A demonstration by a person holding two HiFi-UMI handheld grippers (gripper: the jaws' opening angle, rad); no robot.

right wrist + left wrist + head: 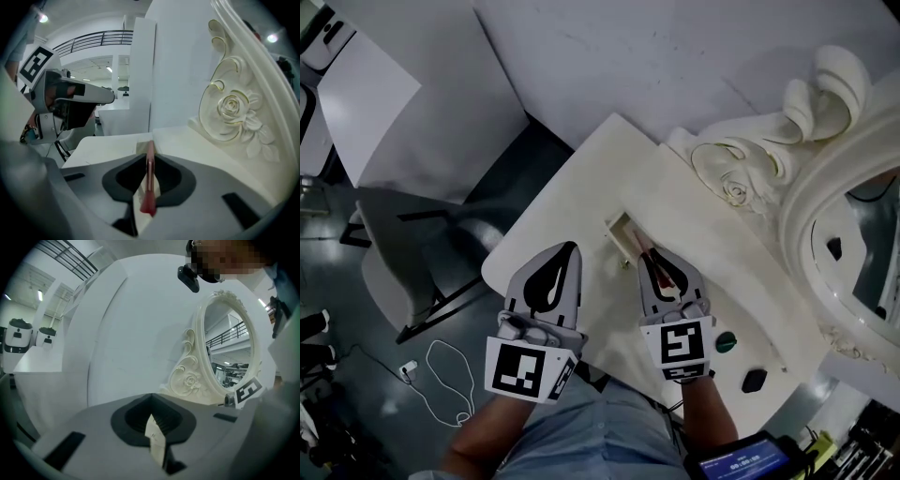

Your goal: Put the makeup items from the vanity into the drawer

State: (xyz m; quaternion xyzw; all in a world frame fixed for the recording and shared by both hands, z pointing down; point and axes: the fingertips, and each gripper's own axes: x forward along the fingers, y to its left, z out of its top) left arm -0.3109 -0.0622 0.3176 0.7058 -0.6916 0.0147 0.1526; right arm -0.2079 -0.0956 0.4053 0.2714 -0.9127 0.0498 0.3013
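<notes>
It was a large indoor hall, like a studio: white partition boards (675, 66) behind a vanity (567, 202), balcony railing (93, 38) far overhead.

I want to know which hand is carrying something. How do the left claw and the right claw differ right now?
The right claw is shut on a slim pink stick; the left claw is shut with nothing in it. The right claw's tip is at the open drawer; the left claw is over bare vanity top beside it. Both are grey and point the same way across the vanity.
</notes>
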